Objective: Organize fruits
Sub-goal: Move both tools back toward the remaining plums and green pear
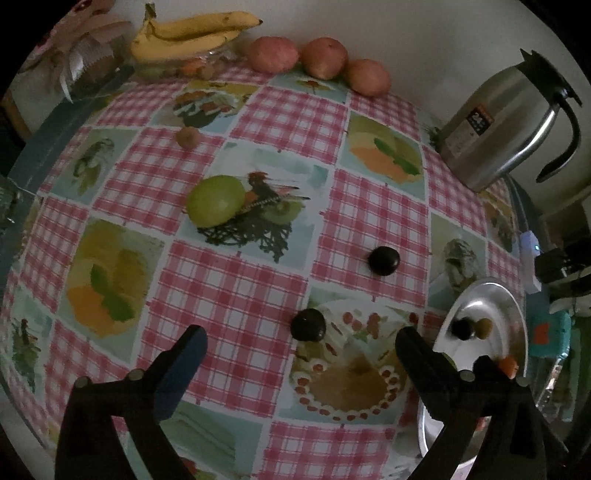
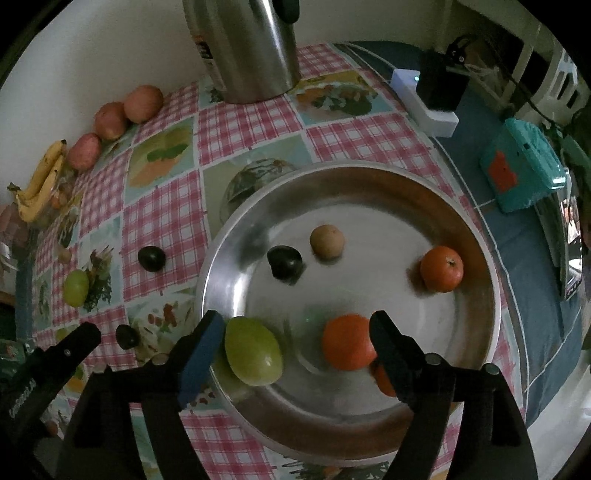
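My left gripper (image 1: 301, 349) is open and empty above the checked tablecloth, just short of a dark plum (image 1: 308, 325). A second dark plum (image 1: 384, 260), a green fruit (image 1: 216, 200) and a small brown fruit (image 1: 187, 137) lie farther out. My right gripper (image 2: 297, 332) is open over the round metal tray (image 2: 480, 258). The tray holds a green fruit (image 2: 253, 350) by my left finger, an orange (image 2: 347, 347) by my right finger, another orange (image 2: 441, 268), a dark plum (image 2: 285, 264) and a brown fruit (image 2: 327, 242).
Three red apples (image 1: 319, 61) and a banana bunch (image 1: 188, 35) on a glass bowl sit along the wall. A steel thermos jug (image 1: 506, 125) stands at the back right. A white power strip (image 2: 424, 99) and a teal box (image 2: 524, 170) lie right of the tray.
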The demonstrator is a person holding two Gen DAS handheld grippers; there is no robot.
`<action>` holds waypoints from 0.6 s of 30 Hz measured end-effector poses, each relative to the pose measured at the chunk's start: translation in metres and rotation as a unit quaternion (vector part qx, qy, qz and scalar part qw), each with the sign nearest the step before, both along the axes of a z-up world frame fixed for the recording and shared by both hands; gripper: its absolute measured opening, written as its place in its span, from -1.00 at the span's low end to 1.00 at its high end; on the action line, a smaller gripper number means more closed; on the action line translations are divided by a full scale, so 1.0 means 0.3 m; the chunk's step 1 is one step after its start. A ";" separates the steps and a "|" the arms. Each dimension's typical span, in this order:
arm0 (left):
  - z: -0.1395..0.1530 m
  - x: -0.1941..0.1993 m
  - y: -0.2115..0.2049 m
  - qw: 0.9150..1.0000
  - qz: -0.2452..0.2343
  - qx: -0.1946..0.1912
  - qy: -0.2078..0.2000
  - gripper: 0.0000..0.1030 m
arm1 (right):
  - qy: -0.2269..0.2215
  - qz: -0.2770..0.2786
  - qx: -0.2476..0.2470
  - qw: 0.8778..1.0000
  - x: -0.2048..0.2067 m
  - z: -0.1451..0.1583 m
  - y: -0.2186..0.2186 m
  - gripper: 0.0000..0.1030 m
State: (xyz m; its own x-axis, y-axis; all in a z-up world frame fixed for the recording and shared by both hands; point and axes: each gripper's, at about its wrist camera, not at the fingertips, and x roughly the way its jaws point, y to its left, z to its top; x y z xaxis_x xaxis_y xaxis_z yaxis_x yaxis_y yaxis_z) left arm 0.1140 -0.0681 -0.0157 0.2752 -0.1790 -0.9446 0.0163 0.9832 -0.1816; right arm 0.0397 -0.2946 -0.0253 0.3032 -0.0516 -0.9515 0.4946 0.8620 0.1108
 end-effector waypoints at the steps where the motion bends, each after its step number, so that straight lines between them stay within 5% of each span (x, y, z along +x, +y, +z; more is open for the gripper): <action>1: 0.004 0.000 0.003 1.000 0.002 0.003 -0.004 1.00 | -0.001 0.002 -0.004 1.000 0.002 0.000 0.001 0.73; 18: 0.045 -0.001 -0.014 0.999 -0.015 0.015 -0.042 1.00 | -0.025 -0.013 -0.009 1.000 -0.007 0.017 -0.011 0.81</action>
